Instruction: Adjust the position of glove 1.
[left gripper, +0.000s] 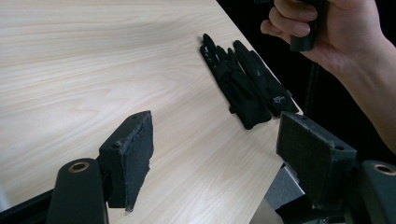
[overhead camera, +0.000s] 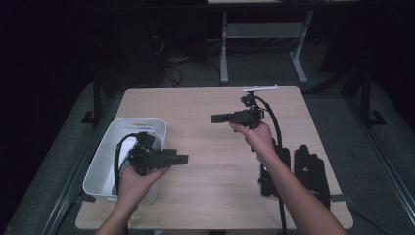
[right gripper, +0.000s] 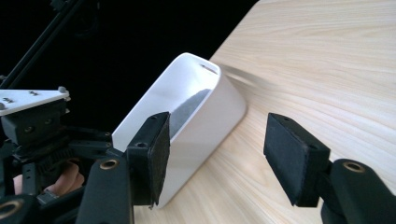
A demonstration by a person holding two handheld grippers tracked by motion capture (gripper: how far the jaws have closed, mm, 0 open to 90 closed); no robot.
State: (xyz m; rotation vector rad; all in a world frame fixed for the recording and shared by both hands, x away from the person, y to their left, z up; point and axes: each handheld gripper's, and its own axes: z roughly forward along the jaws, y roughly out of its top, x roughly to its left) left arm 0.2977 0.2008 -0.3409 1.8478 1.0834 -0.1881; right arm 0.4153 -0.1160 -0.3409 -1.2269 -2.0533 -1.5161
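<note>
A pair of black gloves [overhead camera: 309, 172] lies flat near the table's right edge, and it also appears in the left gripper view [left gripper: 247, 86]. A white bin [overhead camera: 105, 161] stands at the table's left front. A hand holds my left gripper [overhead camera: 180, 159] over the bin's right rim, pointing right; its jaws [left gripper: 219, 149] are open with only bare tabletop between them. My right gripper [overhead camera: 216, 118] hangs above the middle of the table and points left. Its jaws [right gripper: 219, 154] are open and hold nothing, and they face the white bin [right gripper: 196, 107].
The light wooden table [overhead camera: 205, 196] has dark floor around it. A white-legged desk frame [overhead camera: 225, 54] stands beyond the far edge. In the right gripper view, the left gripper's body [right gripper: 37, 135] is close at the left. The right hand [left gripper: 327, 32] hangs above the gloves.
</note>
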